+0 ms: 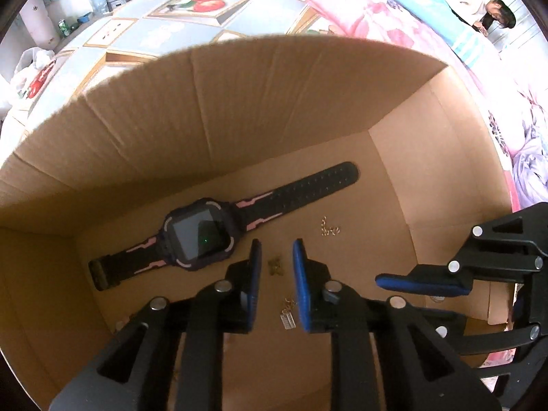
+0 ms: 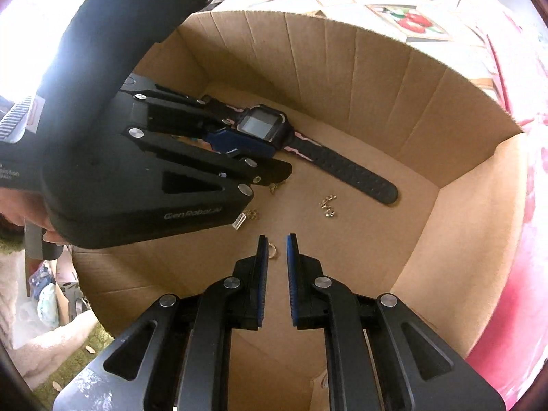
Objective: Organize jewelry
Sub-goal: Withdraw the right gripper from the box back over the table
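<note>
Cardboard box (image 1: 239,109), open at the top, holds everything: a black smartwatch (image 1: 202,236) with pink strap markings lies flat on the box floor along the far wall, screen up. Small gold-coloured jewelry pieces are scattered on the floor nearer the cameras: a loose cluster (image 1: 329,228) off the strap's long end, a small piece (image 1: 275,267) and a chain with a rectangular tag (image 1: 287,315). Left gripper (image 1: 276,260) points steeply down into the box; its blue-padded fingers (image 1: 303,287) stand a little apart, pads clear of the small piece that lies on the floor between their tips. Right gripper (image 2: 276,251) also points down, fingers (image 2: 293,274) slightly apart with a narrow gap; a small ring (image 2: 272,251) sits on the floor within that gap, close to the left pad, contact not resolvable. Box rests on a bed with floral bedding (image 1: 359,7). A person's hand (image 2: 20,212) shows at the left gripper's handle in the right wrist view.
</note>
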Demonstrator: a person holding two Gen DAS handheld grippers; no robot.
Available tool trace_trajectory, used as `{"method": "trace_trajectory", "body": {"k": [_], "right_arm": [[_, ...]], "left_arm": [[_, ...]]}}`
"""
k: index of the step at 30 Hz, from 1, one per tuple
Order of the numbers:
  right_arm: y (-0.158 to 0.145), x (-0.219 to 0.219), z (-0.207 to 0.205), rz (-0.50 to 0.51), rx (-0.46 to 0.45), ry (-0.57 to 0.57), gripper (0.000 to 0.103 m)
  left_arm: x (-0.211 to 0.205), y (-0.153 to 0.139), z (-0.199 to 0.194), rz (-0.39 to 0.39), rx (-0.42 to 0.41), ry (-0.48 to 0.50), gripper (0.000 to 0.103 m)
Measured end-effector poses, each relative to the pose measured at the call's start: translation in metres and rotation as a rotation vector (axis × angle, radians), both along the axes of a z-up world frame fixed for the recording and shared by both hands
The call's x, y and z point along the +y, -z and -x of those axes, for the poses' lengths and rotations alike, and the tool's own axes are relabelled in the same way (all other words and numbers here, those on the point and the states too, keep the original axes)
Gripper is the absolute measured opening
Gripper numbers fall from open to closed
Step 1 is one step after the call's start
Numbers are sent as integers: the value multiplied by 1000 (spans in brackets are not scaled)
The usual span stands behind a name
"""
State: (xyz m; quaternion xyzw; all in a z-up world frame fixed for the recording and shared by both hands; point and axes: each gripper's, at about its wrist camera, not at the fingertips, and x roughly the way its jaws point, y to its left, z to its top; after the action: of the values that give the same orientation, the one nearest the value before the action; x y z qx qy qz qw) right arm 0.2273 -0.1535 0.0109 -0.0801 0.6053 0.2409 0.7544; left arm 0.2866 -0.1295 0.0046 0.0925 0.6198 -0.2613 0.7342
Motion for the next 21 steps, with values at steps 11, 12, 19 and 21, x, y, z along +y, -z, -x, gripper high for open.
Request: {"method": "trace_trajectory", "body": {"k": [11,12,19,21], "right_arm": [[-57,-20,49,-92,-193,45,17],[-64,-24,58,-110,-218,48,18],[-110,-46,142,-263,-404,57,25],[-114,-49,167,-301,-437,52,28]], "left_arm": [[37,-65,43,107,-171,-40,18],[44,-77,50,130,-201,-44,18],[105,-140,145,291,-414,-39,22],[115,-141,175,311,-455,-15,26]]}}
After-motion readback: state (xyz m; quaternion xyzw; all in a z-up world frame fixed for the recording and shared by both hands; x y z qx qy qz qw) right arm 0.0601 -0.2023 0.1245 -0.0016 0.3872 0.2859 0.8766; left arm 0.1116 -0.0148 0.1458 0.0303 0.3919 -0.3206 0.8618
